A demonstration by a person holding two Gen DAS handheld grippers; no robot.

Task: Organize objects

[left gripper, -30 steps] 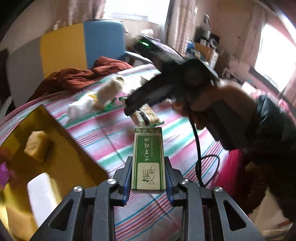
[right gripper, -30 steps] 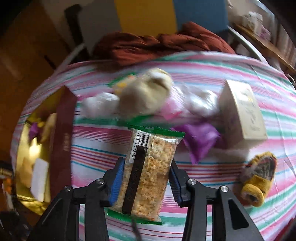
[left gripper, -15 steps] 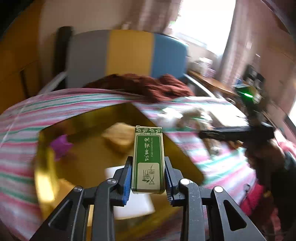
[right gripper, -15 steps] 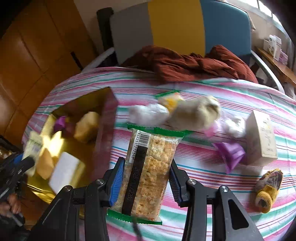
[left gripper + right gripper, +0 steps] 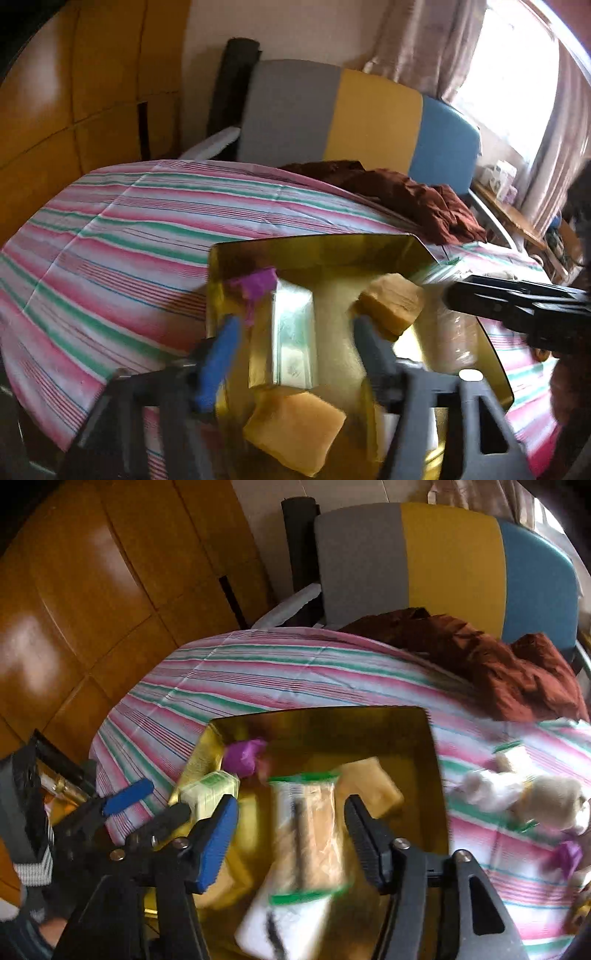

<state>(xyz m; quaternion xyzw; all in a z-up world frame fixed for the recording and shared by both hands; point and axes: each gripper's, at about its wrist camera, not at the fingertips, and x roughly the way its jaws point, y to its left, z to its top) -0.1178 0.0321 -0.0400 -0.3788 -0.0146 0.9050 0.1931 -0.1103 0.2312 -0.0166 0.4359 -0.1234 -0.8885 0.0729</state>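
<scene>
Both grippers are over the gold tray [image 5: 432,775] right now, and both have just been opening up. Left gripper [image 5: 295,354] has its jaws spread wide, and the green and white box [image 5: 293,339] sits in the gap between them without either pad pressing on it; it's blurry, so I can't honestly tell whether it's resting on the tray floor or still dropping. Just past its far side there's a crumpled purple wrapper [image 5: 255,286] in the tray's corner, a yellow sponge-like block [image 5: 393,306] off to its right, and another yellowish block [image 5: 295,428] close under the fingers. Right gripper [image 5: 291,834] is the same deal: jaws apart, with the cracker packet [image 5: 310,834] with the green edges sitting loose between them, not touched on either side, above a white flat item [image 5: 280,923] in the tray. Out to its right, outside the tray on the striped tablecloth [image 5: 258,675], are a fluffy white toy [image 5: 554,801] and some small packets. Beyond the tray there's a rust-red cloth [image 5: 498,664] and a grey, yellow and blue chair [image 5: 443,561].
</scene>
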